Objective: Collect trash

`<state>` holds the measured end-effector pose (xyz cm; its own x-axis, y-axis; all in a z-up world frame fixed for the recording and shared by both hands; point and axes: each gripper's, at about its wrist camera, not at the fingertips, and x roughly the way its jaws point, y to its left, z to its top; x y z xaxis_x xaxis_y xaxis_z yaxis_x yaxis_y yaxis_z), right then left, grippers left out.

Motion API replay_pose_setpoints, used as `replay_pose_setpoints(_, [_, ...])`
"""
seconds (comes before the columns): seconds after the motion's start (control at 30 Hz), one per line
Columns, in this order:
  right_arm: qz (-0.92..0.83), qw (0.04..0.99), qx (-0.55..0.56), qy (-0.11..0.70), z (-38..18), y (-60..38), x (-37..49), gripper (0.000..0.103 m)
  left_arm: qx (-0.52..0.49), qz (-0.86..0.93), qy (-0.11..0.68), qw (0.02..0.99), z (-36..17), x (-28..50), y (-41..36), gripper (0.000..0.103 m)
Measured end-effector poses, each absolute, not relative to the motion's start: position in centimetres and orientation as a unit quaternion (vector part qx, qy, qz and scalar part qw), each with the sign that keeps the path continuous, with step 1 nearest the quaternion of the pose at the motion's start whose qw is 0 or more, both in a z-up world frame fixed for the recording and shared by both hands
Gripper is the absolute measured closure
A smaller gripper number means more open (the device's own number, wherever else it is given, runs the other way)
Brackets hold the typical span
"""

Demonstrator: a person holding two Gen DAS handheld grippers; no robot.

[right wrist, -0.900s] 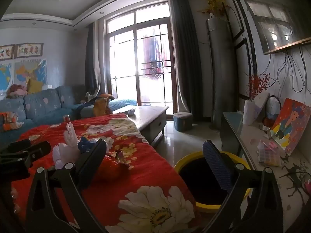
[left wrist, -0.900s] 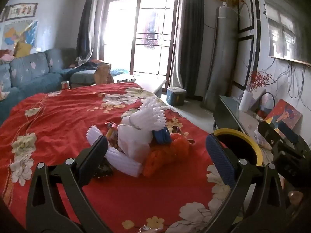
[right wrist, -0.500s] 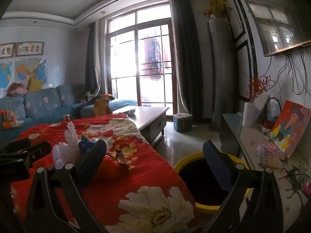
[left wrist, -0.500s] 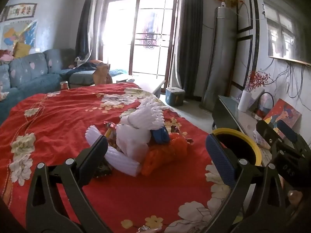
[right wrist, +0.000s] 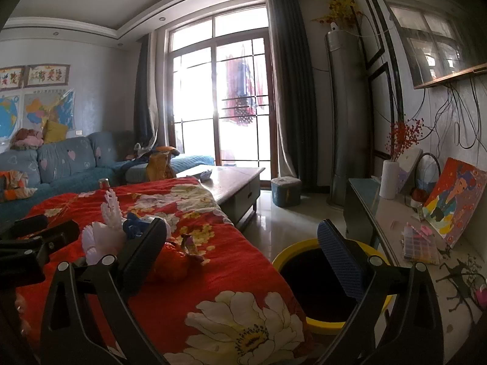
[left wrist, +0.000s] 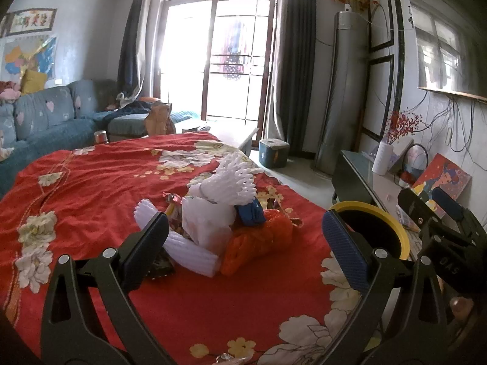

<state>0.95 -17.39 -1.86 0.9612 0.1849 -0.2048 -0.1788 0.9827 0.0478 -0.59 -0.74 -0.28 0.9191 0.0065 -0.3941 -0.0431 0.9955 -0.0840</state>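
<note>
Left wrist view: the left gripper (left wrist: 245, 243) gapes fully open and empty, just short of the trash pile (left wrist: 225, 222) of white foam netting and an orange bag on the red floral cloth (left wrist: 91, 188). The right gripper (right wrist: 240, 248) is equally wide and empty, near the yellow-rimmed bin (right wrist: 319, 324) at right. A shallow pinch could snag only loose netting, scattering wrappers
</note>
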Motion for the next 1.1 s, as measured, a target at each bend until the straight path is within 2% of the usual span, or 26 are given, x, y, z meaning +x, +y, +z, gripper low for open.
replay_pose_setpoints(1.1, [0.096,0.989,0.015,0.110,-3.1,-17.1,1.3,0.006,-0.044,0.011,0.200,0.979,0.0,-0.6,-0.5,0.011])
